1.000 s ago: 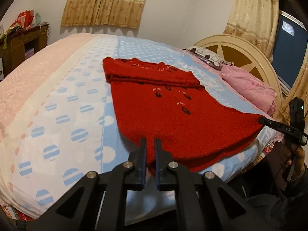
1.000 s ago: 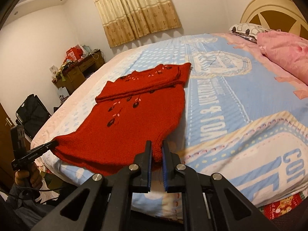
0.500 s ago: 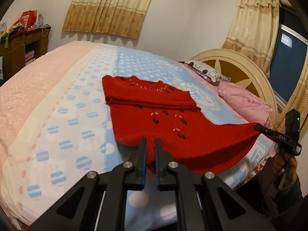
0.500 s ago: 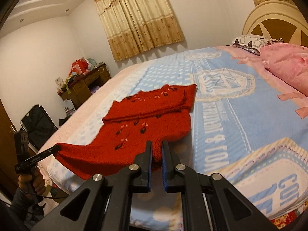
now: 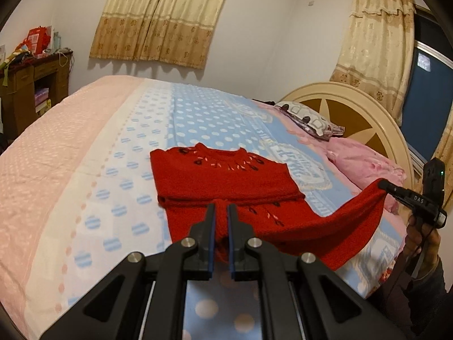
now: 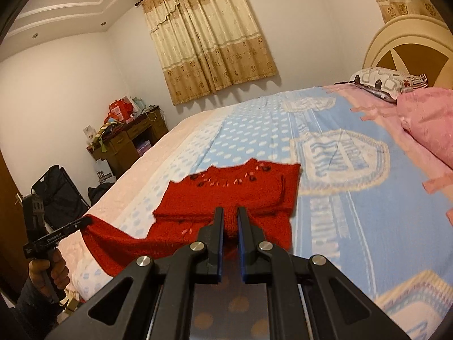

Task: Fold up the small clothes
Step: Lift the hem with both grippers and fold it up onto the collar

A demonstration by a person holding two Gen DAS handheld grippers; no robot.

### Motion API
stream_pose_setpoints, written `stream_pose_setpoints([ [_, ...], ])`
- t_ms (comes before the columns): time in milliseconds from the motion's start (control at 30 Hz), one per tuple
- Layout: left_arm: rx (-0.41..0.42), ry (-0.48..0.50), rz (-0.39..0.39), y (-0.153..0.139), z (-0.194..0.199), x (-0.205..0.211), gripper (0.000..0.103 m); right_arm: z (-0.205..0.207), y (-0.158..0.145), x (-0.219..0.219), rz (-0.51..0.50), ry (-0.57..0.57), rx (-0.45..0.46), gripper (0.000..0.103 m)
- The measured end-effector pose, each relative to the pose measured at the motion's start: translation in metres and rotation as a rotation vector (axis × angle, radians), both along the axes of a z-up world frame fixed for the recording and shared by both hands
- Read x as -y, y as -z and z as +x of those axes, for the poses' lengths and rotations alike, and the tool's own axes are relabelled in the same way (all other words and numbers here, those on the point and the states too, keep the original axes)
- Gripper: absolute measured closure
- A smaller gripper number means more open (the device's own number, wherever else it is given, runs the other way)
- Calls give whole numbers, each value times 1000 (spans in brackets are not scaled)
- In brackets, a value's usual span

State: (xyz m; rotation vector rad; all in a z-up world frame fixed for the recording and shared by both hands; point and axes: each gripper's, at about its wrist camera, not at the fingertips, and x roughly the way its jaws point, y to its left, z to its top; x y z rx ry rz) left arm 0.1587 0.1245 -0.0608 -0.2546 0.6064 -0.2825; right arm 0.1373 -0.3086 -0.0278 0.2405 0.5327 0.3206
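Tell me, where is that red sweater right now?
The red knitted sweater lies on the blue dotted bedspread, its collar toward the curtained window. Its near hem is lifted off the bed, one corner pinched by the left gripper, the other by the right gripper.

One red knitted sweater (image 5: 226, 178) with small embroidered flowers is counted ahead of the tools. Two black two-finger grippers are seen, the left gripper (image 5: 220, 221) and the right gripper (image 6: 228, 223). Two pillows are counted further off: one pink pillow (image 5: 365, 164) and one grey-and-white patterned pillow (image 5: 308, 119). Two beige patterned curtains (image 5: 164, 17) are counted on the walls beyond.
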Motion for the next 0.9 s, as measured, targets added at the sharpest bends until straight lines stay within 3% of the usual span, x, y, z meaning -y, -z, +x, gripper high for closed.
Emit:
stream_pose_setpoints([
  [367,-38,-17,-45,-15,85,-14,96,83,-21,-3,-16,31,-5,95],
  [633,-92,-23,-56,7,139,-15,96,143,-5,-6,-46,59,-72,95],
  [900,-110,-28,-53,10,189,-21,96,202,8,-8,-93,86,-120,95],
])
